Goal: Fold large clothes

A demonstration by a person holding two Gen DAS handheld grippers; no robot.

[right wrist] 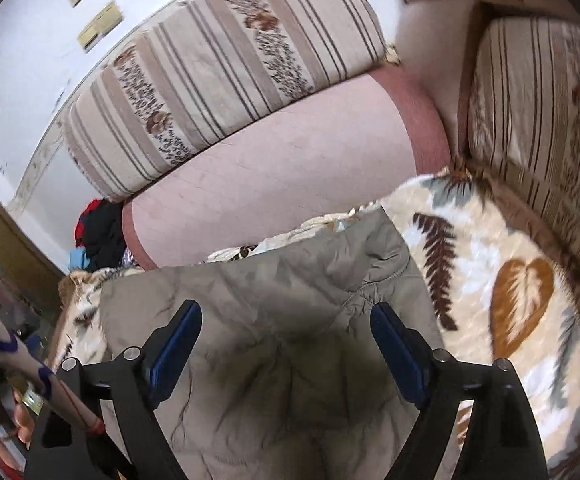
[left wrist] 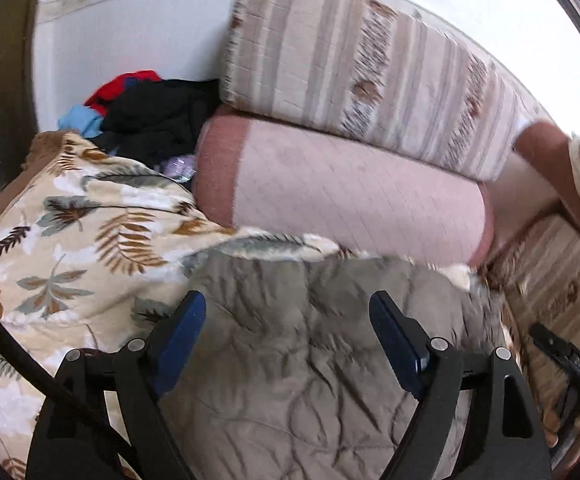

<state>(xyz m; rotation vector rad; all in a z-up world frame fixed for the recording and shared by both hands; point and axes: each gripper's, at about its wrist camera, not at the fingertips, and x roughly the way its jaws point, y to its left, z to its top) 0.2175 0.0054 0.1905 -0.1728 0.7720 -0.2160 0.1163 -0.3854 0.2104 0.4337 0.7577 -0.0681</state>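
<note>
A grey-khaki quilted garment lies crumpled on a leaf-patterned blanket. My left gripper is open just above it, the blue-padded jaws wide apart with nothing between them. In the right wrist view the same garment shows an elastic hem or cuff on its far right side. My right gripper is open above the garment and empty. The other gripper shows at the right edge of the left wrist view.
A pink bolster and a striped cushion lie behind the garment against the wall. A pile of black, red and blue clothes sits at the back left. A striped sofa arm stands to the right.
</note>
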